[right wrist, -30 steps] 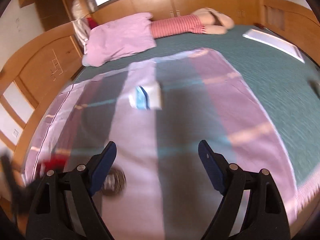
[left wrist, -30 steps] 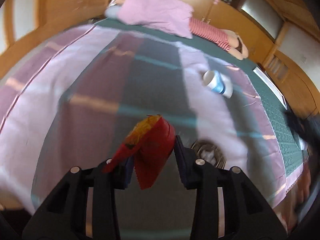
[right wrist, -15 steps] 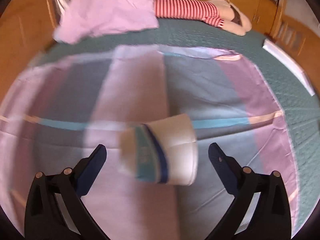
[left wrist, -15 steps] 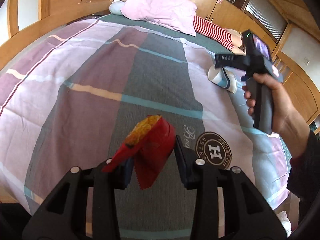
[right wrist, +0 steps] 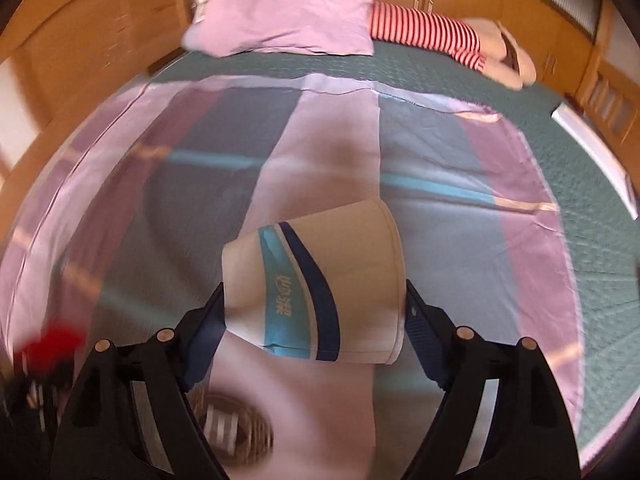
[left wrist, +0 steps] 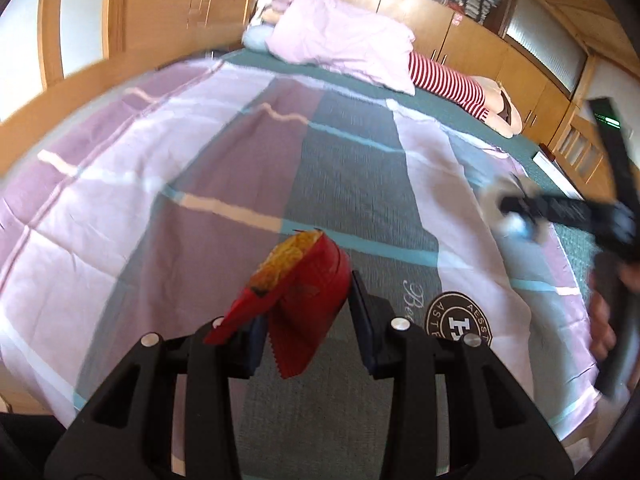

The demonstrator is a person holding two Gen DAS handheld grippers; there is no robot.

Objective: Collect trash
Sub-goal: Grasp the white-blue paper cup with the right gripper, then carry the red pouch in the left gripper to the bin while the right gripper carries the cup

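My left gripper (left wrist: 308,312) is shut on a red snack wrapper (left wrist: 308,280) with yellow print, held above the patchwork quilt (left wrist: 160,220). A white paper cup (right wrist: 352,276) with blue bands lies on its side on the quilt. My right gripper (right wrist: 314,308) straddles it lengthwise, jaws closing, one pad against its base and the other against its rim. In the left wrist view the right gripper (left wrist: 516,208) is a dark blur at the right, with a person's hand (left wrist: 604,320) behind it. The wrapper (right wrist: 52,344) is a red blur at the lower left of the right wrist view.
The quilt carries a round printed badge (left wrist: 460,320) near its front edge. A pink pillow (right wrist: 288,12) and a plush toy in red-and-white stripes (right wrist: 432,32) lie at the head of the bed. Wooden panels and cupboards (left wrist: 160,12) surround the green mattress cover (right wrist: 600,240).
My right gripper has swept over to the cup, come down around it, and its jaws have narrowed onto its two ends. The left gripper still holds the wrapper in about the same place.
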